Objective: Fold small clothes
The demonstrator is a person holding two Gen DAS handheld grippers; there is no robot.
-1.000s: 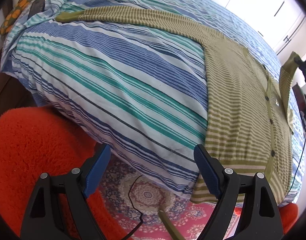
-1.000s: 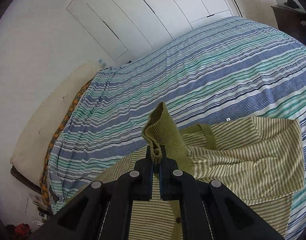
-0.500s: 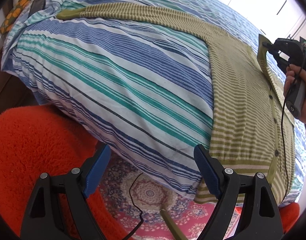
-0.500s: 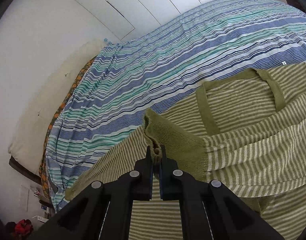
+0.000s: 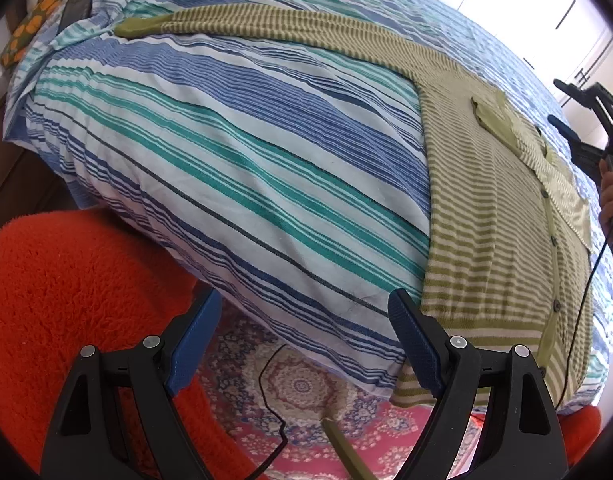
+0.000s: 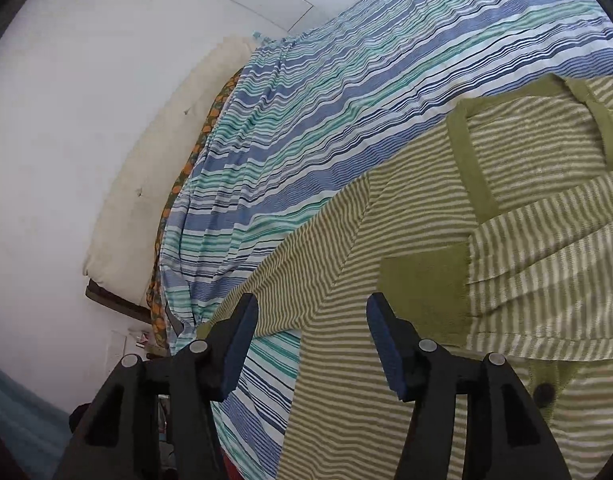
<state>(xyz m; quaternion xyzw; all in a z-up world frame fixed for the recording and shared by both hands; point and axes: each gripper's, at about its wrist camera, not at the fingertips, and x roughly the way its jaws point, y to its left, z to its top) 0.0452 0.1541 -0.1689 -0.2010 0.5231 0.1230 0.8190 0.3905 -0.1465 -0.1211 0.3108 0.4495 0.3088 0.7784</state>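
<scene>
Right gripper: jaws apart, nothing between them, hovering over the striped cardigan. Just ahead and right of its fingers lies the folded-in sleeve's solid green cuff, flat on the garment's body.

Left gripper: jaws wide, empty, off the bed's near edge above the patterned rug (orange shag rug to its left). Cardigan lies ahead-right on the striped bedspread, other sleeve stretched far ahead.

A bed covered by a blue, teal and white striped duvet is seen beyond the fingers. Below them, a patterned pink rug and a black cable are seen; at the left, orange fluffy fabric.
</scene>
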